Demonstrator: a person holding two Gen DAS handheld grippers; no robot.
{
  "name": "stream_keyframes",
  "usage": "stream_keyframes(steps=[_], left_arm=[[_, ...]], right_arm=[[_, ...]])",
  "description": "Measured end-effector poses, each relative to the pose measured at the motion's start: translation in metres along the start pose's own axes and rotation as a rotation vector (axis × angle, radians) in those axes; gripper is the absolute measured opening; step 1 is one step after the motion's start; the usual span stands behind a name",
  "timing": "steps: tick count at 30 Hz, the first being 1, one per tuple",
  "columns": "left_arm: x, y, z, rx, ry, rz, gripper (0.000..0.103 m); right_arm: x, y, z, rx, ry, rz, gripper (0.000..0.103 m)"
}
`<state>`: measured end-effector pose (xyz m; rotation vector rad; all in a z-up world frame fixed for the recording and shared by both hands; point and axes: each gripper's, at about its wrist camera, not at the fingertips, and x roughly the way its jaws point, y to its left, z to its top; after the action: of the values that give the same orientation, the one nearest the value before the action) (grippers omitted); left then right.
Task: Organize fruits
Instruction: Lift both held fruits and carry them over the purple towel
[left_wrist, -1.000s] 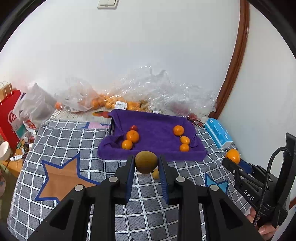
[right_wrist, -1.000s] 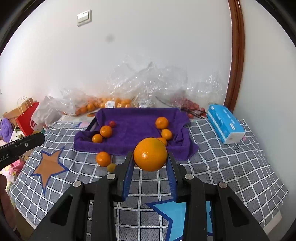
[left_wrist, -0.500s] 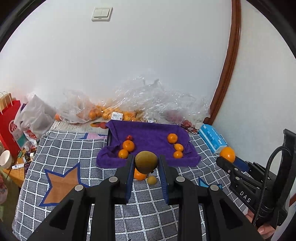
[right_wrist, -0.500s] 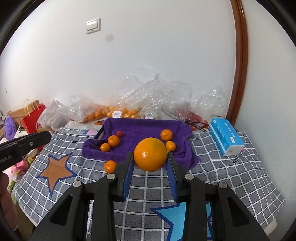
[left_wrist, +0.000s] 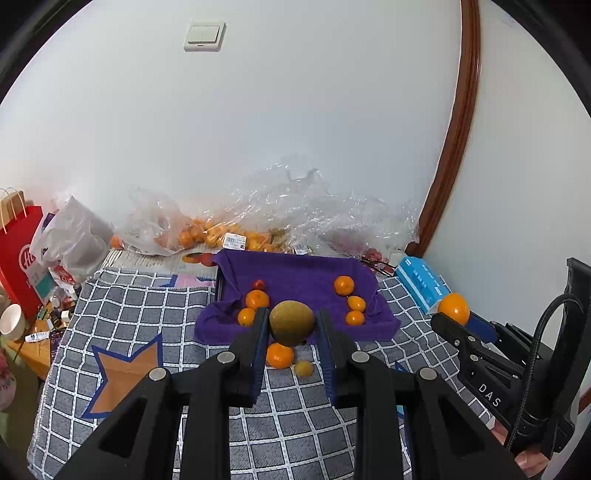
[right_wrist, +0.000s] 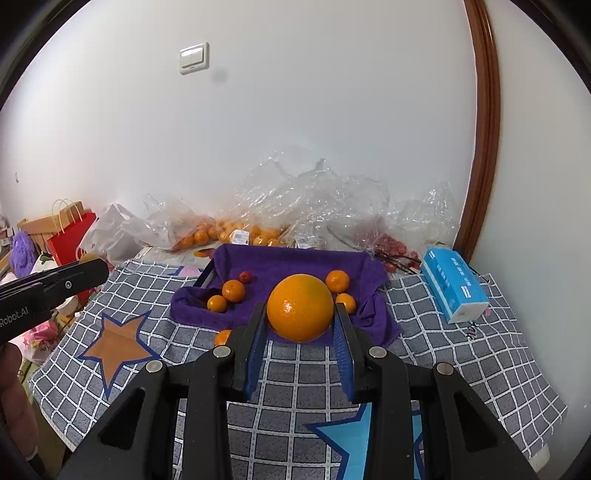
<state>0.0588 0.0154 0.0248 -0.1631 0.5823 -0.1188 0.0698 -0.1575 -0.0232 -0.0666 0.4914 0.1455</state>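
Above the checked cloth (right_wrist: 461, 369), short of the purple towel (right_wrist: 295, 266), both claws carry fruit: the left claw (left_wrist: 291, 325) is clamped on a brownish-green fruit (left_wrist: 291, 322), the right claw (right_wrist: 300, 314) squeezed on a big orange (right_wrist: 300, 312). Small oranges (left_wrist: 349, 302) sit on the towel's right side, more on its left. Best, I'd say, to come over the towel, lower gently, and let go only once each fruit touches, clear of its neighbours
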Motion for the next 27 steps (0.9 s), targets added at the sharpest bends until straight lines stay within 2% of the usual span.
stream_keyframes(steps=[18,27], left_arm=[[0.026,0.004,0.01,0.001,0.033,0.0,0.024],[0.053,0.016,0.029,-0.016,0.058,-0.001,0.024]], right_arm=[[0.02,-0.012,0.015,0.02,0.004,-0.019,0.034],[0.036,-0.025,0.035,0.034,0.001,-0.035,0.034]])
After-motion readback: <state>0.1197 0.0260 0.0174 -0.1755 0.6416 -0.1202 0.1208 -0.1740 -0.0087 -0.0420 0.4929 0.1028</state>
